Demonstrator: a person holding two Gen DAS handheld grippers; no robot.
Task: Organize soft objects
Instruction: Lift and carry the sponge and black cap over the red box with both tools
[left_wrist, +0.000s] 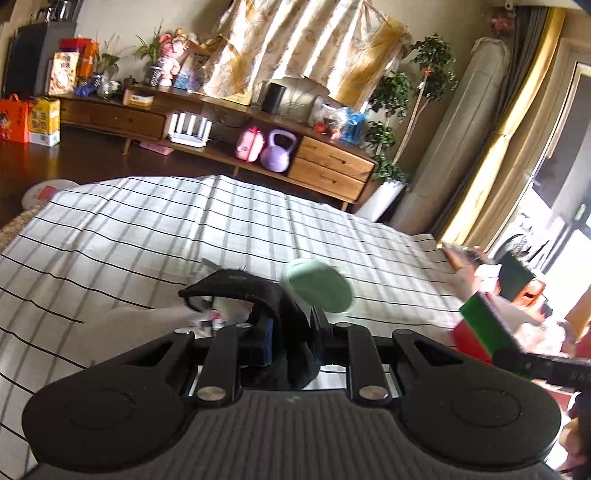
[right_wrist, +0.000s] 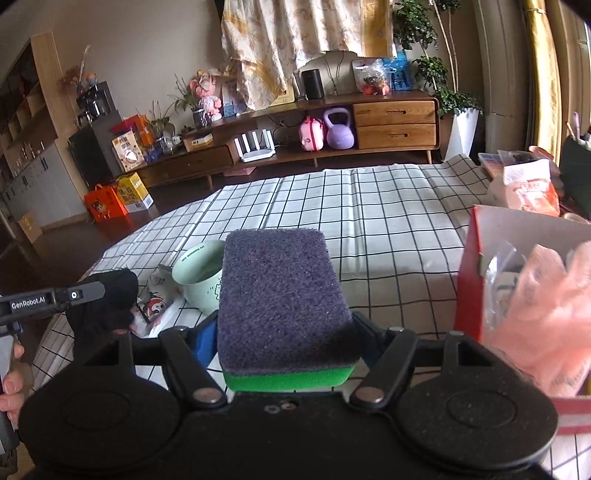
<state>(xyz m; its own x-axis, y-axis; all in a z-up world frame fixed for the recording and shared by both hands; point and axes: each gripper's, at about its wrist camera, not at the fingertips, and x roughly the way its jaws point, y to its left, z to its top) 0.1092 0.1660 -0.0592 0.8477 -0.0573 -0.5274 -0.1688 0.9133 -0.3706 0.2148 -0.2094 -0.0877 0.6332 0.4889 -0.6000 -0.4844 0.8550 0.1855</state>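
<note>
My left gripper (left_wrist: 291, 332) is shut on a black fabric piece (left_wrist: 258, 295), held above the checked tablecloth (left_wrist: 147, 229); the same cloth shows as a dark bundle in the right wrist view (right_wrist: 103, 306). My right gripper (right_wrist: 284, 332) is shut on a sponge (right_wrist: 280, 295) with a dark purple scouring face and green foam base, held just left of a red cardboard box (right_wrist: 471, 266). The sponge also shows at the right of the left wrist view (left_wrist: 484, 325). A mint green cup (right_wrist: 199, 277) stands on the table; it appears blurred just beyond my left fingers (left_wrist: 317, 284).
The red box holds pink plastic bags (right_wrist: 546, 317). A printed packet (right_wrist: 155, 306) lies beside the cup. Bags and clutter (right_wrist: 528, 184) sit at the table's far right. A wooden TV cabinet (right_wrist: 391, 122) with a purple kettlebell (right_wrist: 338, 129) stands beyond the table.
</note>
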